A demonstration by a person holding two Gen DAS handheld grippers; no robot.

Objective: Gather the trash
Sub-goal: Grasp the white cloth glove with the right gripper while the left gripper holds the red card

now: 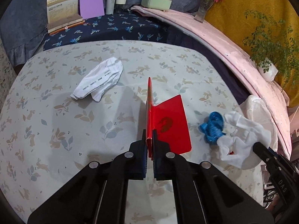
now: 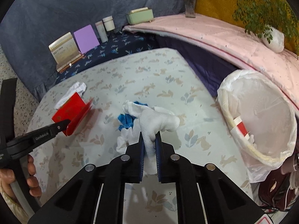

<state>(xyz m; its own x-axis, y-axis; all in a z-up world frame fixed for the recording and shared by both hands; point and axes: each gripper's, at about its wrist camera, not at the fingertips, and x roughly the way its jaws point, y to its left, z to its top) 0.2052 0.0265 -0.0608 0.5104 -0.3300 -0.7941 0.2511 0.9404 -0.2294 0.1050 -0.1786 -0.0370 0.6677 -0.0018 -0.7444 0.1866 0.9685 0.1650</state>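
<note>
My left gripper [image 1: 149, 140] is shut on a folded red card [image 1: 172, 125] and holds it over the table; it also shows in the right wrist view [image 2: 72, 112]. My right gripper [image 2: 149, 140] is shut on a crumpled white tissue [image 2: 157, 121], seen too in the left wrist view [image 1: 241, 138]. A blue crumpled wrapper [image 1: 213, 127] lies on the table next to the tissue [image 2: 127, 120]. A crumpled white printed paper [image 1: 99, 80] lies at the far left of the table [image 2: 78, 87]. A bin with a white liner [image 2: 261, 115] stands at the table's right edge, with a red-and-white scrap inside [image 2: 241, 127].
The table has a pale rabbit-print cloth [image 1: 56, 130]. Behind it, a dark blue shelf holds a card stand [image 1: 63, 9], a purple board [image 1: 91, 4], two jars [image 1: 116, 1] and a green box [image 1: 156, 1]. A pink ledge [image 2: 224, 37] with potted plants [image 2: 272, 37] runs along the right.
</note>
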